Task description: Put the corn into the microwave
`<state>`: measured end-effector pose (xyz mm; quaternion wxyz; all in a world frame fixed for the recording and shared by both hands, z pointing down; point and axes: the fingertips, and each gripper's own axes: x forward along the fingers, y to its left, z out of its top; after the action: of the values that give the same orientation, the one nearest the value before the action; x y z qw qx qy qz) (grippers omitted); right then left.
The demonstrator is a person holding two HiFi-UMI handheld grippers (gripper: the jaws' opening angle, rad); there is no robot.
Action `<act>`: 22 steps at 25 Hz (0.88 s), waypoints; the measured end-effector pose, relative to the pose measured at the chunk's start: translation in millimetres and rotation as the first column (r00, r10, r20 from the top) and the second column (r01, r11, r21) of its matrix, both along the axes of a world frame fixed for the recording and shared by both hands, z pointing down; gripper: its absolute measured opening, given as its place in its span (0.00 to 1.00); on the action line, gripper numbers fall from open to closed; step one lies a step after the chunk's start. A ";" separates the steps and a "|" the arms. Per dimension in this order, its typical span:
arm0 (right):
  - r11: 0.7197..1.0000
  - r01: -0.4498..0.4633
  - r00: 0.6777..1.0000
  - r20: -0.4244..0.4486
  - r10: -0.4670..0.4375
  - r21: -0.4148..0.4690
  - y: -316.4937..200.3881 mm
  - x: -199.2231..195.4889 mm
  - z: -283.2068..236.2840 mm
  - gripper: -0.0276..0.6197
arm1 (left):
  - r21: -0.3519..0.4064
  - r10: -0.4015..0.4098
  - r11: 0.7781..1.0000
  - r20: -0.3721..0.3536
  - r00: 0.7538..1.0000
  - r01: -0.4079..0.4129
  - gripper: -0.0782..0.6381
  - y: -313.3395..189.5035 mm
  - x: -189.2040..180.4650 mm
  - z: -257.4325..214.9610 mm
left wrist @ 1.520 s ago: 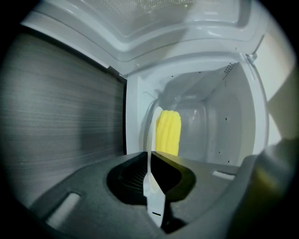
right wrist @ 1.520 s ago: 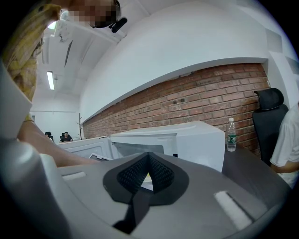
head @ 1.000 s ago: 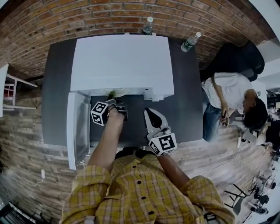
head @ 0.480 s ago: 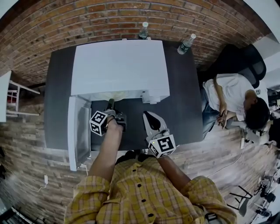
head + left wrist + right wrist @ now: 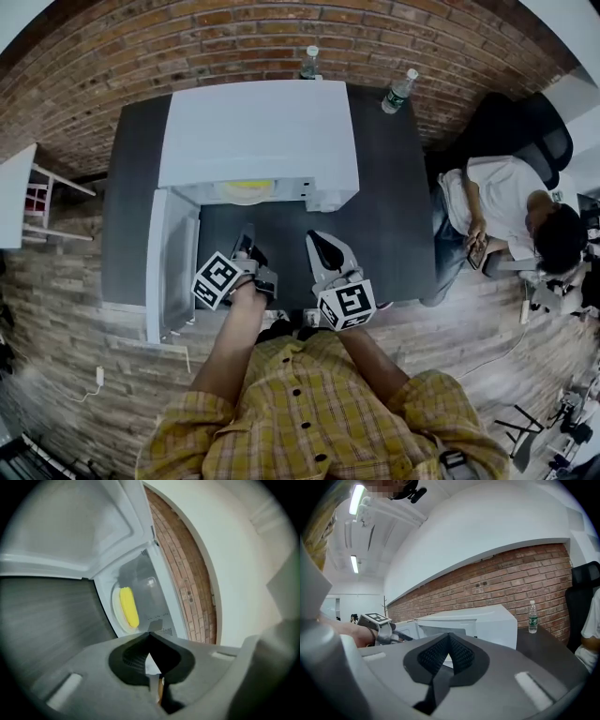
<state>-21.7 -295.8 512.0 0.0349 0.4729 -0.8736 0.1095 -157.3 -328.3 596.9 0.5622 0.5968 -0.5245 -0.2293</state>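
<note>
The yellow corn (image 5: 129, 606) lies on a white plate (image 5: 116, 613) inside the white microwave (image 5: 258, 131), and shows as a yellow patch (image 5: 246, 191) in the head view. The microwave's door (image 5: 173, 258) stands open to the left. My left gripper (image 5: 246, 244) is out in front of the opening, apart from the corn, with its jaws shut on nothing (image 5: 150, 633). My right gripper (image 5: 319, 244) hovers over the dark table to the right of the left one, jaws shut and empty (image 5: 449, 637). It looks toward the microwave (image 5: 478, 620).
The dark table (image 5: 394, 234) carries the microwave and two water bottles (image 5: 309, 61) (image 5: 400, 91) at its back edge by the brick wall. A person (image 5: 497, 206) sits right of the table. A white rack (image 5: 19, 197) stands at the left.
My left gripper has drawn back from the microwave's mouth toward me and rolled; the corn now shows lying inside. The right gripper has barely shifted.
</note>
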 end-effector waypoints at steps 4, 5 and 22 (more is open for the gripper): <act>1.000 0.018 1.000 0.012 -0.018 0.012 9.4 -0.5 -9.2 0.04 | 0.124 0.062 0.989 0.167 0.984 -0.083 0.10 17.2 7.5 -37.1; 1.000 0.020 1.000 0.017 -0.021 0.016 11.2 -1.1 -11.6 0.04 | 0.156 0.075 0.981 0.226 0.971 -0.112 0.10 21.0 9.4 -47.4; 0.997 0.042 0.998 0.044 -0.044 0.057 42.5 6.4 -34.1 0.04 | 0.334 -0.012 0.850 0.785 0.620 -0.407 0.10 82.2 49.1 -130.1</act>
<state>-15.2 -253.3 477.9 0.0042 0.4522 -0.8869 0.0947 -108.2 -246.1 466.8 0.1432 0.8123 -0.5652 -0.0135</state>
